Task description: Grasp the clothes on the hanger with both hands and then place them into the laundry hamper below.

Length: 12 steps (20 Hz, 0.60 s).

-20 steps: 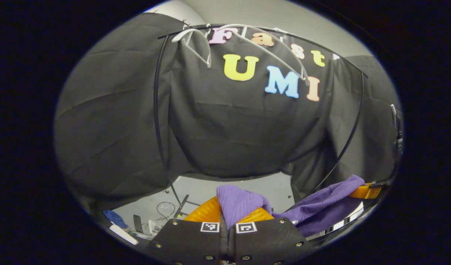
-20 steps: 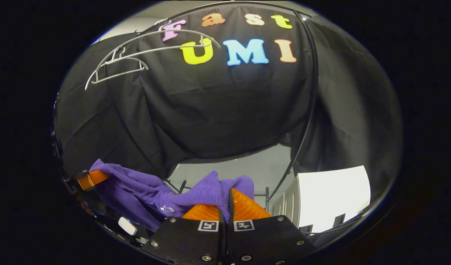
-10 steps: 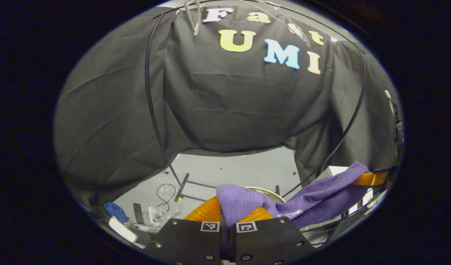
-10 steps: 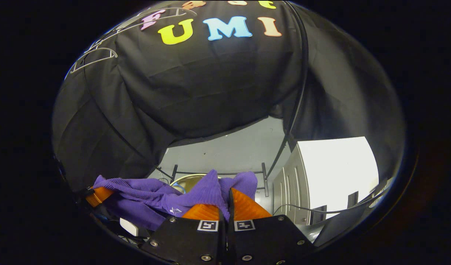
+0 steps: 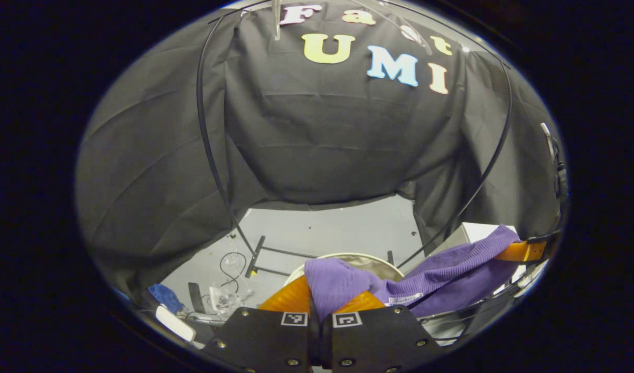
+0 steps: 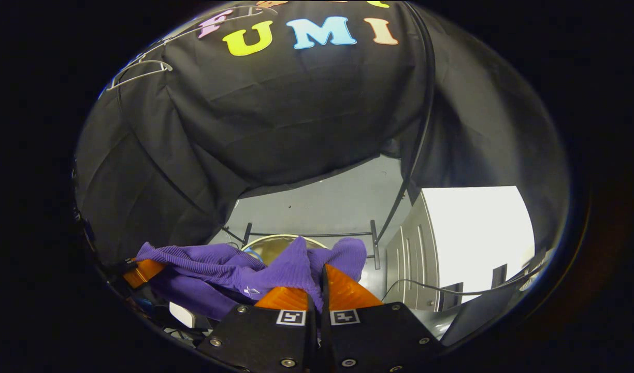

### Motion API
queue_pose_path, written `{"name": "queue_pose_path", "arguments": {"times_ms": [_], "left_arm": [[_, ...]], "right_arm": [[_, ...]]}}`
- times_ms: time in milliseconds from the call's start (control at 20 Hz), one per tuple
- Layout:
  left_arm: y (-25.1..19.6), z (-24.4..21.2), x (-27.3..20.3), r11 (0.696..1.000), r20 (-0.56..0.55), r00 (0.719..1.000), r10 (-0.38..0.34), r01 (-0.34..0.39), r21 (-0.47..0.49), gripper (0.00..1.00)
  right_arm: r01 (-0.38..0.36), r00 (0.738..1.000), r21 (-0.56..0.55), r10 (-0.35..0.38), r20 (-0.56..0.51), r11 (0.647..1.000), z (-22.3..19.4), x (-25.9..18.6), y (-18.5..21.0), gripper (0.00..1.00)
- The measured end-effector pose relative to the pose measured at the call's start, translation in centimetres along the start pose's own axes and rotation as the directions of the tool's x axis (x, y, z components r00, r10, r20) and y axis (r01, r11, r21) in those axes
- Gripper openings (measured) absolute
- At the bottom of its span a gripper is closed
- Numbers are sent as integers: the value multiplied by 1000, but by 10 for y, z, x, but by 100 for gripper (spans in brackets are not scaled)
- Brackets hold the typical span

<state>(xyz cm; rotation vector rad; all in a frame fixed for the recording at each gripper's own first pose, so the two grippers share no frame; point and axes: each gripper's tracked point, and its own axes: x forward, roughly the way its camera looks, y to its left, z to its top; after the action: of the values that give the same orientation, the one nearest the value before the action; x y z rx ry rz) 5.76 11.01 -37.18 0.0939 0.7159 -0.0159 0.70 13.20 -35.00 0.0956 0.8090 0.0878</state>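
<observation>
Your left gripper point(image 5: 321, 305) has its fingers pinched tight on one bunched end of the purple garment point(image 5: 441, 269), a fold of cloth squeezed up between them. From there the knit stretches off to the right of the left gripper view, where its far end is caught by your other gripper, seen at the edge of that view.

Your right gripper point(image 6: 317, 290) is in the same state — fingers pressed together with a peak of the purple cloth standing up between them. In the right gripper view the garment runs left and sags a little toward the far gripper at the edge.

So the garment is off the hangers point(image 6: 141, 72) and hangs slung between your two grippers, clear of the floor. The white hangers sit high up against the black booth wall, bare.

The laundry hamper point(image 5: 343, 257) lies just beyond and below the cloth — its pale round rim shows behind the pinched fold in both views, on the grey floor point(image 5: 327, 233). A white cabinet point(image 6: 472, 233) stands to the right in the right gripper view.
</observation>
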Motion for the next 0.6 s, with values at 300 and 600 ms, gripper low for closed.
{"name": "queue_pose_path", "arguments": {"times_ms": [300, 600], "left_arm": [[10, -8, 7, 1000, -14, 1000, 16, -16, -17, 2], [22, -21, 15, 999, -74, 997, 32, -35, -38, 8]], "right_arm": [[0, 999, -22, -1, -43, 1000, -8, 4, 7, 5], [-5, 993, -56, -2, -114, 998, -20, 6, 13, 10]]}}
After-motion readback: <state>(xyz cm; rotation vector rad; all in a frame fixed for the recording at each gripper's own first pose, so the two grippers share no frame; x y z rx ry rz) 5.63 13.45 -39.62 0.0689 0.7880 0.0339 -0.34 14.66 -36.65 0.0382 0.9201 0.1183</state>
